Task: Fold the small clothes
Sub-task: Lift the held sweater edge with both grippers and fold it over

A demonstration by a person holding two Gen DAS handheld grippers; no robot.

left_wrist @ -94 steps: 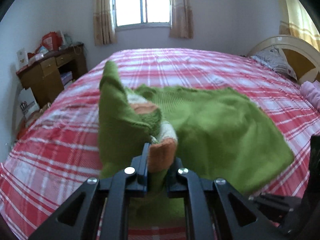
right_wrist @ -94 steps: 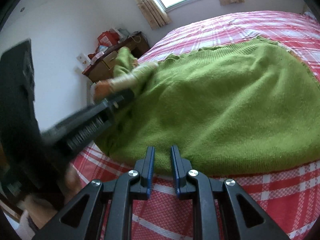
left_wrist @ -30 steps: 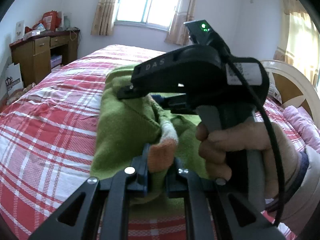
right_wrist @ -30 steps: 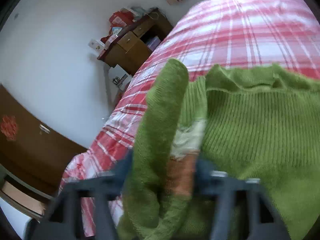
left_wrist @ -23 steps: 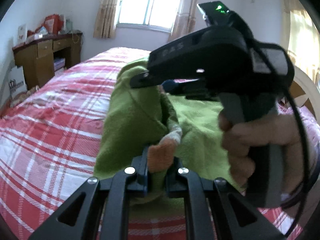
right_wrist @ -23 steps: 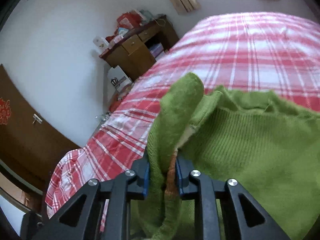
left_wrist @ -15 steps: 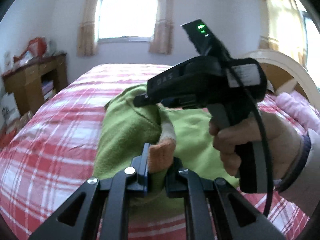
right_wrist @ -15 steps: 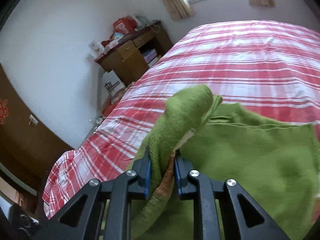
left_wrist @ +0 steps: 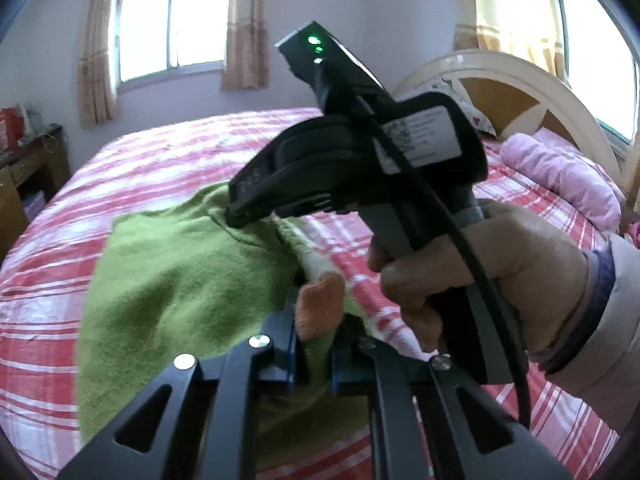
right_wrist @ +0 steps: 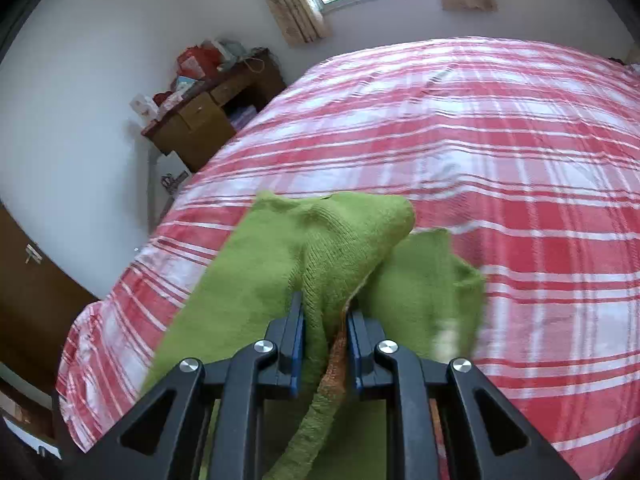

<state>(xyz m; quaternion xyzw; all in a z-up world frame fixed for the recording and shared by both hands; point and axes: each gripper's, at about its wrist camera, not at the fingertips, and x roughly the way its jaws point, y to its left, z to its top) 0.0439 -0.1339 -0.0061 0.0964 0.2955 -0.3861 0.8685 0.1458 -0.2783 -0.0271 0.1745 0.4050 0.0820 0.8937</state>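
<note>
A green knit sweater [left_wrist: 168, 280] lies partly lifted on the red plaid bed cover [left_wrist: 120, 168]. My left gripper [left_wrist: 314, 320] is shut on its orange and white cuff [left_wrist: 320, 304], low in the left wrist view. Just beyond it, a hand [left_wrist: 460, 272] holds my right gripper [left_wrist: 244, 216], whose tips pinch a green fold. In the right wrist view my right gripper [right_wrist: 325, 320] is shut on a raised bunch of the sweater [right_wrist: 320, 240], with an orange edge [right_wrist: 338, 356] between the pads. The rest of the sweater hangs below both grippers, hidden by them.
The bed cover [right_wrist: 520, 160] stretches wide to the right and far side. A wooden desk [right_wrist: 208, 112] with clutter stands by the wall on the left. A curved headboard [left_wrist: 520, 80] and a pink pillow [left_wrist: 560, 176] lie at the right. A window [left_wrist: 172, 28] is behind.
Both grippers have carried the sweater sideways across the bed and slightly up, toward the headboard side. The right gripper's jaws have closed tighter on the green fold. The left grip is unchanged.
</note>
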